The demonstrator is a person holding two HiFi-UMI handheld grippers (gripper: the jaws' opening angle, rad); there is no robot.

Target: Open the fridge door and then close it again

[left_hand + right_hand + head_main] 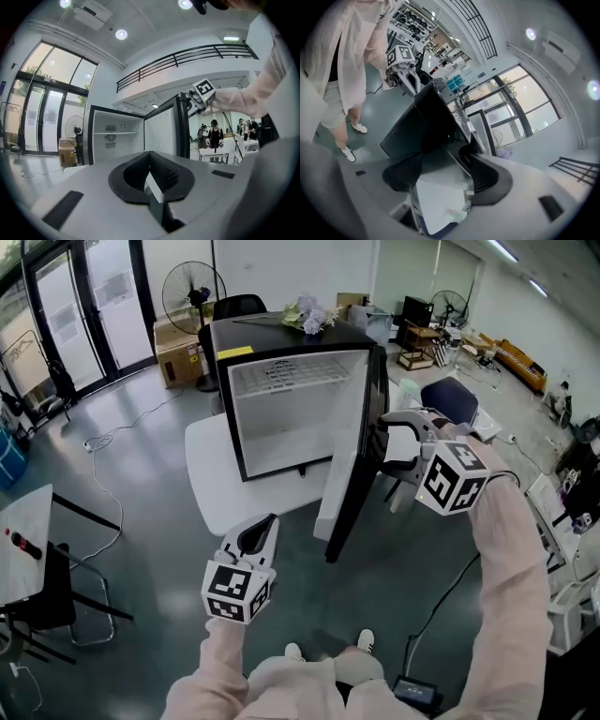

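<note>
The fridge point(281, 418) sits on a white worktop point(211, 474), its door point(361, 456) standing wide open. The right tool point(392, 439) is clamped on the door's edge; the left tool point(261, 532) hangs closed and empty. Opening looks done; next, the door needs swinging shut.

Glass doors point(89, 310) and a fan point(194, 285) border the grey floor point(150, 549).

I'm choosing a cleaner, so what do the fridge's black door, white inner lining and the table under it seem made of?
The door: glossy black outer face, likely painted metal or glass; it shows sheen. The inner lining: matte white, moulded shapes, probably plastic. The table: smooth plain white top, perhaps laminate; can't tell.
</note>
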